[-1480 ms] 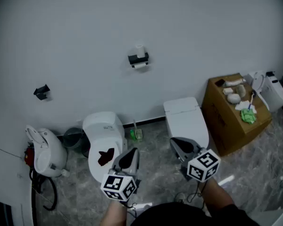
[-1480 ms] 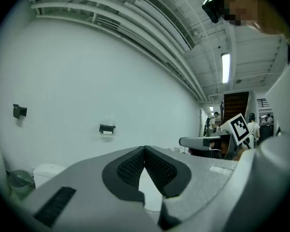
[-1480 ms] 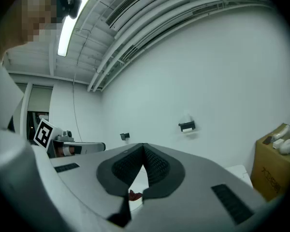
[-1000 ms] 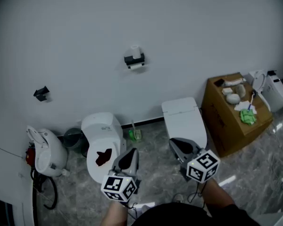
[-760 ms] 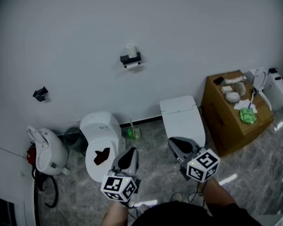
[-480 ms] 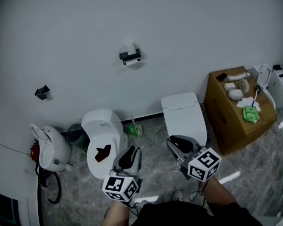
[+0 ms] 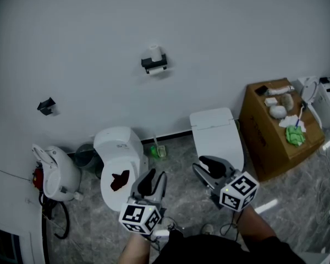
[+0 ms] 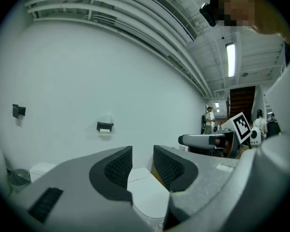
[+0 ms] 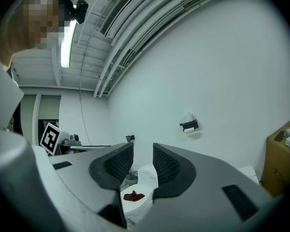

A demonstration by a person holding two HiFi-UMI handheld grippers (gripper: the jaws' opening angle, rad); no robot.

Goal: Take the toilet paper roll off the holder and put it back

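A white toilet paper roll (image 7: 154,52) stands upright on top of a black wall holder (image 7: 154,64), high on the plain white wall. Both grippers are held low and well short of it, pointing toward the wall. My left gripper (image 7: 152,176) is open; its jaws have just been opening and nothing is between them. My right gripper (image 7: 204,166) is also open, its jaws likewise just opening on nothing. In the left gripper view the holder (image 8: 105,126) lies far beyond the left gripper (image 8: 142,164). The right gripper view shows the holder (image 9: 189,125) up to the right of the right gripper (image 9: 142,166).
Below the holder stand a round toilet (image 7: 118,147) with a dark red scrap in it and a square white toilet (image 7: 215,126). A cardboard box (image 7: 267,139) with small items is at right. A white appliance (image 7: 55,172), a bin, a green bottle (image 7: 160,150) and a black wall bracket (image 7: 45,105) are at left.
The jaws of both grippers have gone from shut to parted. Both grippers have shifted slightly forward. The roll stays on the holder.
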